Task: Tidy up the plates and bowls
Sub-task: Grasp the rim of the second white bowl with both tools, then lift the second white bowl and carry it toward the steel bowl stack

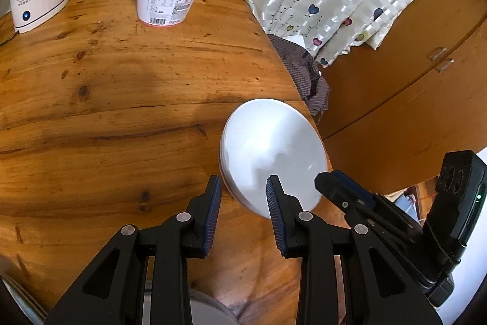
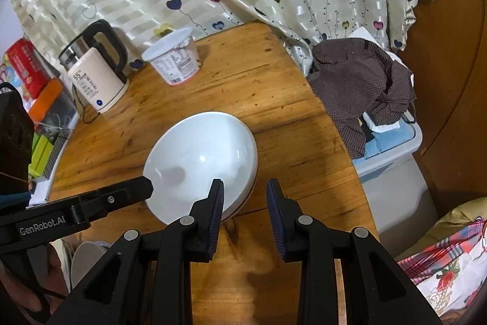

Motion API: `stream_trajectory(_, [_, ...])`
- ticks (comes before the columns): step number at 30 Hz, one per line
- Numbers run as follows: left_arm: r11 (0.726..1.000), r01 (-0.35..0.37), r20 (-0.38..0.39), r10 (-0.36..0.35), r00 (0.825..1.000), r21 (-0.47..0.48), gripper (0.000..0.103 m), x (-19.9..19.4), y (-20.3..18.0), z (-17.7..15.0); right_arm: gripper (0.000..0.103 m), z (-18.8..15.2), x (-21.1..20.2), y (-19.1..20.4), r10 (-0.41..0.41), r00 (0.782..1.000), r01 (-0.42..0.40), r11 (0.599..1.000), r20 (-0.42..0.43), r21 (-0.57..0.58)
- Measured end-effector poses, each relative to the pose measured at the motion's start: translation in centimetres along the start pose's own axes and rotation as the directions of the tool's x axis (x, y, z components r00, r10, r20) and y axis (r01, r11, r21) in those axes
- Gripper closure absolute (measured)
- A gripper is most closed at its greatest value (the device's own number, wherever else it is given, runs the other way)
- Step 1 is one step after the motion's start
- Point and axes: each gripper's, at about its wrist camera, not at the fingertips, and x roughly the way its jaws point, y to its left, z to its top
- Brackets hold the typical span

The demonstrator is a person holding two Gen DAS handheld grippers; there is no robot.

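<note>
Stacked white bowls [image 1: 271, 154] tilted above wooden table [image 1: 106, 87], gripped at opposite rims: left gripper [image 1: 243, 191] clamped across the near-left edge, right gripper [image 2: 245, 194] clamped across the near-right edge, jaws narrow

One stack of white bowls [image 2: 201, 163], layers too blurred to count, one kettle [image 2: 94, 78], one lidded tub [image 2: 175, 57], two tongs [image 1: 243, 197] [image 2: 245, 197], one surface [image 1: 106, 87], one crumpled shirt [image 2: 359, 81].
</note>
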Motion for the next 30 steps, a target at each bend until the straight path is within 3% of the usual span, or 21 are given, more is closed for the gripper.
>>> stream_trajectory(14, [1.0,0.007,-0.007,-0.007,1.0,0.008,0.071,1.4,0.0,0.3,0.083,0.5,1.6,0.0,0.022,1.0,-0.022,1.0,-0.01,0.005])
stream_trajectory(30, [1.0,0.003,0.016,-0.004,1.0,0.023,0.071,0.4,-0.3,0.1,0.084,0.8,1.1,0.1,0.014,1.0,-0.014,1.0,0.004,-0.006])
